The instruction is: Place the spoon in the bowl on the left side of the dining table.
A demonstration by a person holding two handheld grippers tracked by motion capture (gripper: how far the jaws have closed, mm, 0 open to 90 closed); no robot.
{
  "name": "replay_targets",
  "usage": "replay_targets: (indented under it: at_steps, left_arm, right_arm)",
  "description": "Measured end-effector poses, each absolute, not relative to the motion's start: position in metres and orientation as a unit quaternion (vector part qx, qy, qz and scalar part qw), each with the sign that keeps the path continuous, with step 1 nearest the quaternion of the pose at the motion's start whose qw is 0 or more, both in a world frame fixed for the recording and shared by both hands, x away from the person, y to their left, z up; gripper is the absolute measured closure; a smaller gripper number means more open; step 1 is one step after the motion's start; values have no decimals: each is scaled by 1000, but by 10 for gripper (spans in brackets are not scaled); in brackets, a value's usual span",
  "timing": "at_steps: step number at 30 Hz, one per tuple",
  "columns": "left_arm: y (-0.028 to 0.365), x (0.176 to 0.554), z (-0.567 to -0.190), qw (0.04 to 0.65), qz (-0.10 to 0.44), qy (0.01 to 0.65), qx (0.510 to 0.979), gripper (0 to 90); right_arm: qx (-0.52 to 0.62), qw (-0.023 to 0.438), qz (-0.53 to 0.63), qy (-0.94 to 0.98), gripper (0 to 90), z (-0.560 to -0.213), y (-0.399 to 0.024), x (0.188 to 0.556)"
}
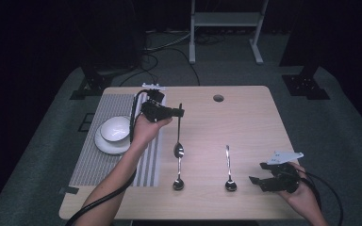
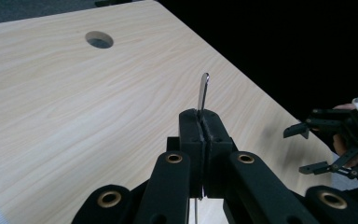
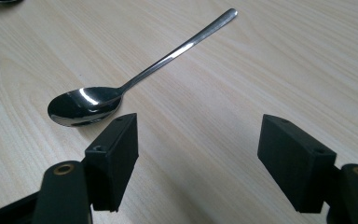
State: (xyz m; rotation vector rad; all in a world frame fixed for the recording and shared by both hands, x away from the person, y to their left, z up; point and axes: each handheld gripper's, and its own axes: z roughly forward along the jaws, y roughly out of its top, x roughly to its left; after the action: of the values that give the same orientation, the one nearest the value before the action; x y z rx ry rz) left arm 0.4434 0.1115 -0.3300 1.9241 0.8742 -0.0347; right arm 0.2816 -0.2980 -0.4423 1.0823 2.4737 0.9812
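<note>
1. Near the table's centre, the left gripper [image 1: 179,112] is clamped on the handle of a spoon [image 1: 178,136]. In the left gripper view the handle tip [image 2: 203,91] stands out above the pressed-together jaws, and the shaft runs down below them.

2. From the high view, that held spoon hangs bowl-down, its bowl just above or touching the handle end of a second spoon [image 1: 178,179] lying flat on the table [image 1: 245,113]; I cannot tell which.

3. A third spoon [image 1: 229,169] lies at about 3 o'clock from the second one, near it and parallel, bowl toward the person.

4. The right gripper [image 1: 260,173] rests low at about 3 o'clock from that third spoon, jaws spread wide and holding nothing. In the right gripper view the spoon's bowl [image 3: 81,105] lies just past the left-hand jaw, untouched.

5. At about 9 o'clock from the left hand [image 1: 147,129], a white bowl [image 1: 114,128] sits on a white plate [image 1: 108,145] on a striped placemat [image 1: 99,165].

6. My reading of progress: one spoon is lifted and in transit, probably bound for the place setting. Two spoons remain on the bare wood, so most of the work looks undone.
</note>
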Motion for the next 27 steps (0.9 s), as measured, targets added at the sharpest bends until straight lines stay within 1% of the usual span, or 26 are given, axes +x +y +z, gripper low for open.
replay_targets:
  at_steps: [6, 13, 27]
  left_arm:
    - [123, 447, -325, 490, -6, 368, 790, 892]
    - [140, 450, -313, 490, 16, 379, 785, 892]
    - [195, 461, -298, 493, 51, 422, 760, 892]
  right_arm:
    - [371, 136, 335, 855, 277, -443, -297, 282]
    - [373, 137, 335, 854, 277, -443, -297, 282]
    - [372, 137, 331, 856, 277, -444, -296, 283]
